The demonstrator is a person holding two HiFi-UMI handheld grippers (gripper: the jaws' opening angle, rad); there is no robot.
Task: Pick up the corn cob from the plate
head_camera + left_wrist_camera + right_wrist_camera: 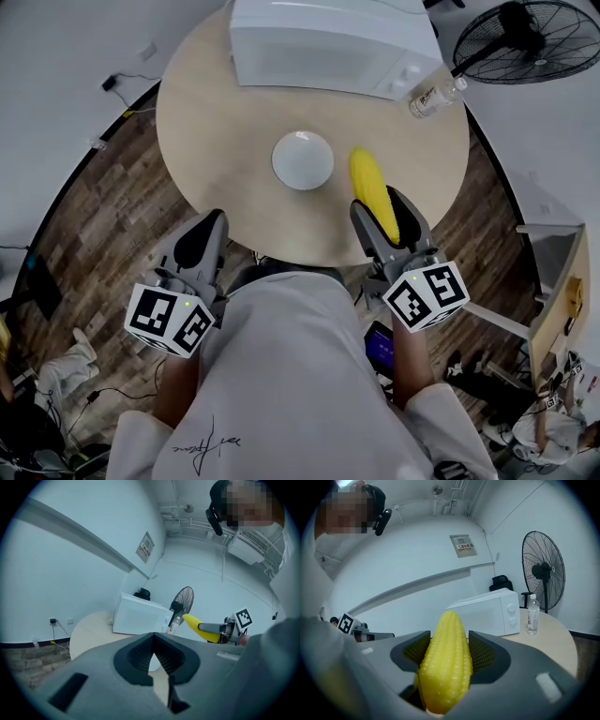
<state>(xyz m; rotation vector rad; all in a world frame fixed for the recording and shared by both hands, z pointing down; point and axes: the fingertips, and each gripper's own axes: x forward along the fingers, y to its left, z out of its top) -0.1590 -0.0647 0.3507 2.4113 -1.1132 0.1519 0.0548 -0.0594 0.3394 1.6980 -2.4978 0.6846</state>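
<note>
The yellow corn cob [371,187] is lifted off the table, tip pointing away from me, with my right gripper [382,208] shut on its lower half. In the right gripper view the cob [447,660] fills the gap between the two dark jaws. The white plate [302,159] lies bare on the round wooden table [216,122], just left of the cob. My left gripper [208,230] hangs at the table's near edge, left of the plate, shut with nothing in it [154,651]. From the left gripper view the cob [199,626] shows at the right.
A white microwave [328,42] stands at the table's far side with a water bottle [436,94] lying to its right. A black floor fan [530,42] stands beyond the table at the right. My own torso fills the lower middle of the head view.
</note>
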